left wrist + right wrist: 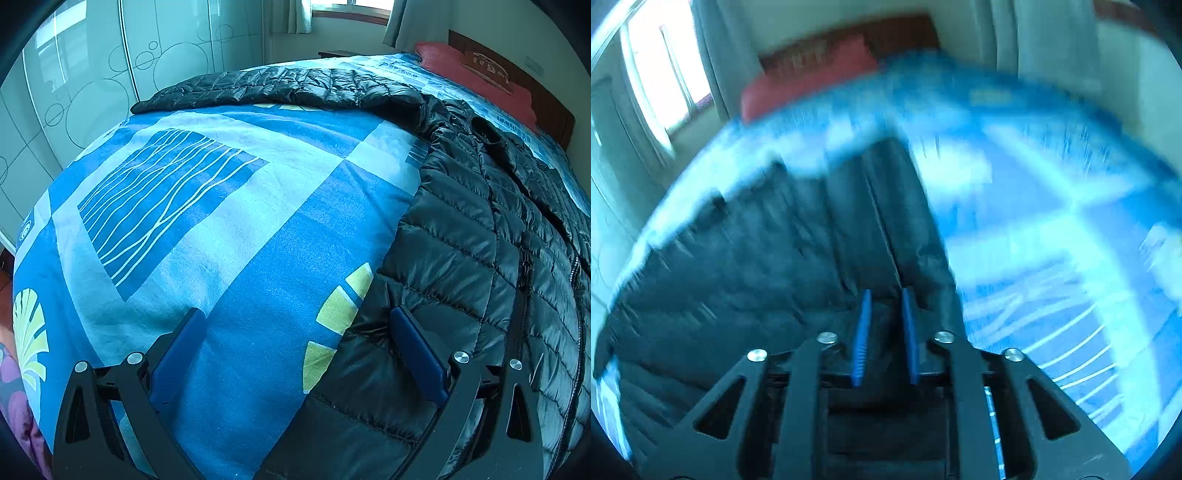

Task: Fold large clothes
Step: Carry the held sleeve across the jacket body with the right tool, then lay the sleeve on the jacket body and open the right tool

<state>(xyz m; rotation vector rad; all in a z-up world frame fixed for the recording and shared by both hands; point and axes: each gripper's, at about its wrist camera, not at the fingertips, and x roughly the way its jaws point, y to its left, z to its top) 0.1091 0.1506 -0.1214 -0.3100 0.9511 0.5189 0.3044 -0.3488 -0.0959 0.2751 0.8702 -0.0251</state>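
Observation:
A black quilted puffer jacket (480, 236) lies spread on the bed, with one sleeve (280, 86) stretched along the far edge. My left gripper (295, 325) is open wide just above the jacket's near hem; its right finger (413, 339) lies over the black fabric and its left finger (184, 343) over the bedspread. In the blurred right wrist view, my right gripper (886, 306) hovers over the jacket (746, 280) by its zipper line. Its blue pads stand close together with a narrow gap. Dark fabric shows in that gap, but the blur hides whether it is pinched.
The bed is covered by a blue patterned bedspread (207, 229). A red pillow (476, 74) and a wooden headboard (546, 99) are at the far end. Glossy wardrobe doors (88, 81) stand left of the bed, with a window (661, 74) and curtains beyond.

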